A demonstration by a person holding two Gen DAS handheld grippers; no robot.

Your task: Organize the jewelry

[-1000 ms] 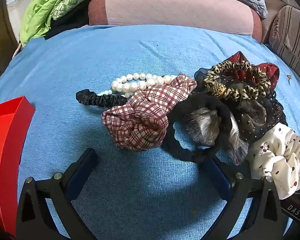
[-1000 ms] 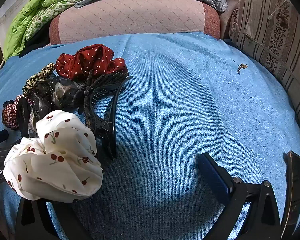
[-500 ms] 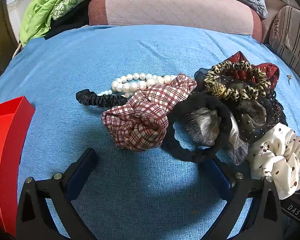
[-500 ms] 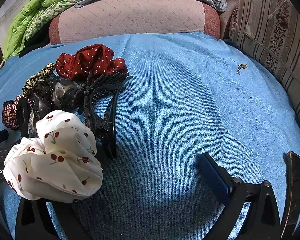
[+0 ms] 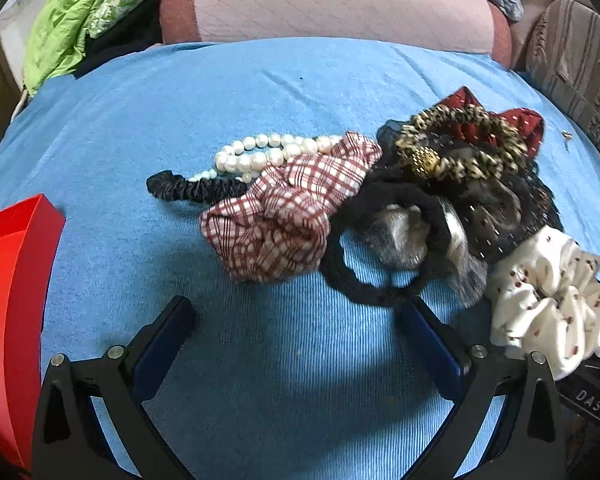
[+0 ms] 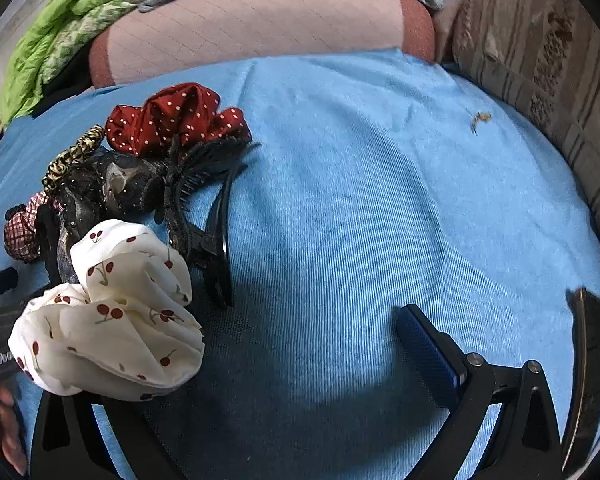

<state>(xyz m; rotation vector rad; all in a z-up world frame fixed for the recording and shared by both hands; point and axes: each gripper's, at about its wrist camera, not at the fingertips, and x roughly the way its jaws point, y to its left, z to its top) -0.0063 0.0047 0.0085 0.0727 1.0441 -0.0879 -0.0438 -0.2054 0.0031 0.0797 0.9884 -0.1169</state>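
A pile of hair accessories lies on the blue cloth [image 5: 260, 380]: a pearl string [image 5: 260, 152], a thin black scrunchie [image 5: 192, 190], a red plaid scrunchie [image 5: 284, 212], a black hair tie [image 5: 380, 276], a leopard scrunchie [image 5: 460, 148] and a white cherry scrunchie [image 5: 548, 304]. My left gripper [image 5: 296, 320] is open and empty, just short of the plaid scrunchie and the hair tie. My right gripper [image 6: 268, 332] is open; the cherry scrunchie [image 6: 112, 312] covers its left finger. A black claw clip [image 6: 216, 232] and a red dotted scrunchie [image 6: 176, 120] lie beyond.
A red tray [image 5: 8, 280] stands at the left edge. A pink cushion [image 5: 332, 4] and green bedding [image 5: 80, 20] lie at the back, a striped cushion [image 6: 540, 52] on the right. A small gold piece [image 6: 480, 118] lies on the cloth at far right.
Both views have shifted slightly, as if the grippers tilted or lifted a little. The accessories have not moved.
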